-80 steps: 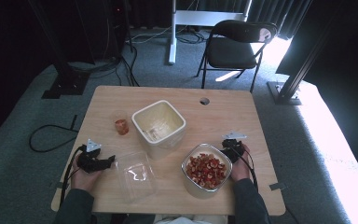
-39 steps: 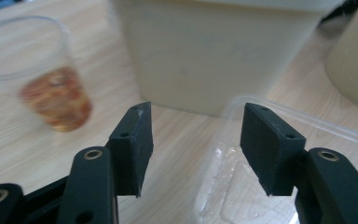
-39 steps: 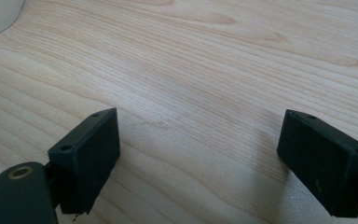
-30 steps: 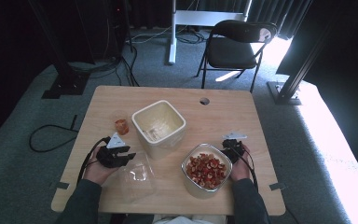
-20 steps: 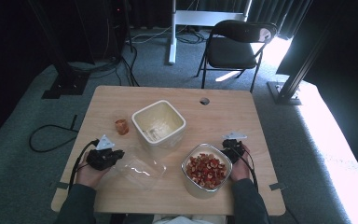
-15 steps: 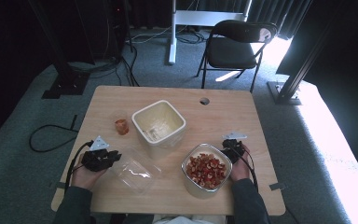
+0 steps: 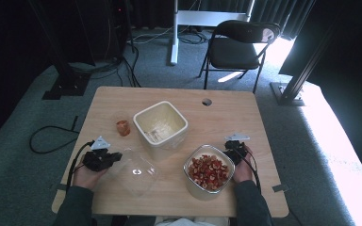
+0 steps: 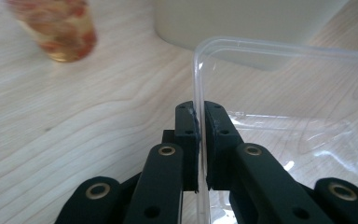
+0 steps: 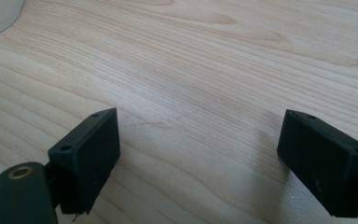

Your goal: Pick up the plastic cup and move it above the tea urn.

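A clear plastic lid, square with rounded corners, lies near the front left corner of the pale wooden table. The left gripper has its black jaws pinched tight on the lid's thin raised rim. Just behind the lid stands an empty cream tub, square and smooth-walled, near the table's middle. To its left, toward the left edge, sits a small glass with something reddish inside. Near the front edge, right of the lid, a clear tub holds red fruit pieces. Beside it, the right gripper rests low over bare wood grain, its jaws spread wide apart, holding nothing.
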`<state>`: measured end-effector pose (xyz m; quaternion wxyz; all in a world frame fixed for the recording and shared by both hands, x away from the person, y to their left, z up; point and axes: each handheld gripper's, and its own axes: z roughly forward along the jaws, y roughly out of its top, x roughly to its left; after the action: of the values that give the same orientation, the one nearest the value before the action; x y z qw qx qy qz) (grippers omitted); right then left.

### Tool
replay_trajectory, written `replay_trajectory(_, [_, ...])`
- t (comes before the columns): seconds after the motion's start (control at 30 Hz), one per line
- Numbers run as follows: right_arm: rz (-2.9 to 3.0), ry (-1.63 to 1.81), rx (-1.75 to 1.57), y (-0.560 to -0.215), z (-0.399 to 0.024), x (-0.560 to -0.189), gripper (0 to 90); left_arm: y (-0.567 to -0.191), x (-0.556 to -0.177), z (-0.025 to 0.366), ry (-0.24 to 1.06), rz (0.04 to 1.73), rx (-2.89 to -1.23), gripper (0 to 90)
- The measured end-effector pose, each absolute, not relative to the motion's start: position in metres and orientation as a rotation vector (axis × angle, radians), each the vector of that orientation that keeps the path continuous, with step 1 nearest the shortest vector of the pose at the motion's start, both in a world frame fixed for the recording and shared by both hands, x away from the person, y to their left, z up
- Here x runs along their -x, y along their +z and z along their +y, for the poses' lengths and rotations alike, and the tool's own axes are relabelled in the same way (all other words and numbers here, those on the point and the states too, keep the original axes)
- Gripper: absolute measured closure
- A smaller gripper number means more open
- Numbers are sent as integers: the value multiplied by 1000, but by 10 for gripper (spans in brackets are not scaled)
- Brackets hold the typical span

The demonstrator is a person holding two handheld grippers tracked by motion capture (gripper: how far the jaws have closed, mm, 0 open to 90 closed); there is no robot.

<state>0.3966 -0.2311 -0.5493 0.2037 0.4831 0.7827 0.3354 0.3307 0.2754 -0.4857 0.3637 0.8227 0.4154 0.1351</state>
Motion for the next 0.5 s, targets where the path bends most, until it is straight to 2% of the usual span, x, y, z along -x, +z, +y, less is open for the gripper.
replay_trajectory(0.23, [2183, 936, -1349, -549, -231, -397, 124, -470, -325, 302, 359, 1099, -1983, 875])
replay_trajectory(0.5, [2182, 935, -1349, -549, -231, -396, 124, -457, -323, 311, 407, 1099, -1942, 879])
